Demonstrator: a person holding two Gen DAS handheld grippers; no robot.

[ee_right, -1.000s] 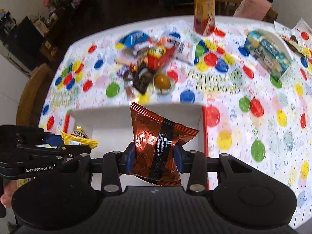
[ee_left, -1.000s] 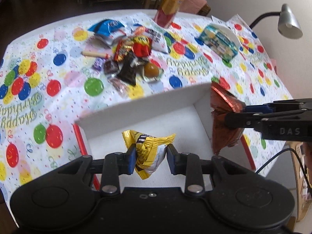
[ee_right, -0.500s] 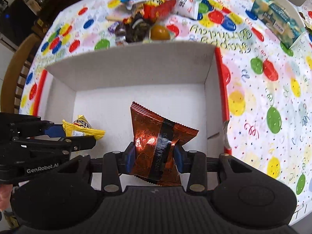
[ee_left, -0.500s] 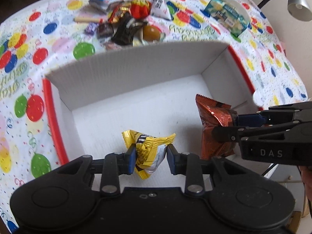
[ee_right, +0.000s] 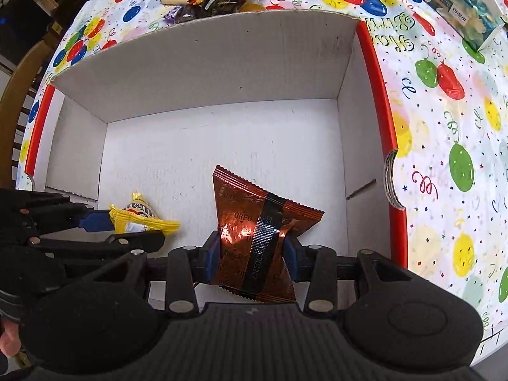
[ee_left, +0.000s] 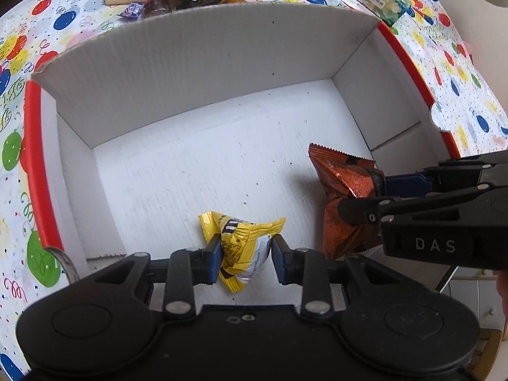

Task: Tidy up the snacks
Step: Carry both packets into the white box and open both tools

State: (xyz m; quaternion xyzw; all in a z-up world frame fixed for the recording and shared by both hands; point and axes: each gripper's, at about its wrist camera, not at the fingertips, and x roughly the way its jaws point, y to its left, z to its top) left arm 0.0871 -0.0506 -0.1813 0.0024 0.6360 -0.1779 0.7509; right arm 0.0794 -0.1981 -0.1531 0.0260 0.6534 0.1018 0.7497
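Yellow pkt (ee_left: 243, 243) btwn left gripper (ee_left: 243, 262) fingers, orange pkt (ee_right: 254, 238) btwn right gripper (ee_right: 252, 262) fingers.

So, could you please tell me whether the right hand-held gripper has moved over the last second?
Yes. The right hand-held gripper, shut on the orange foil Oreo packet, has come forward and down into the white cardboard box, whose far wall now looms closer.
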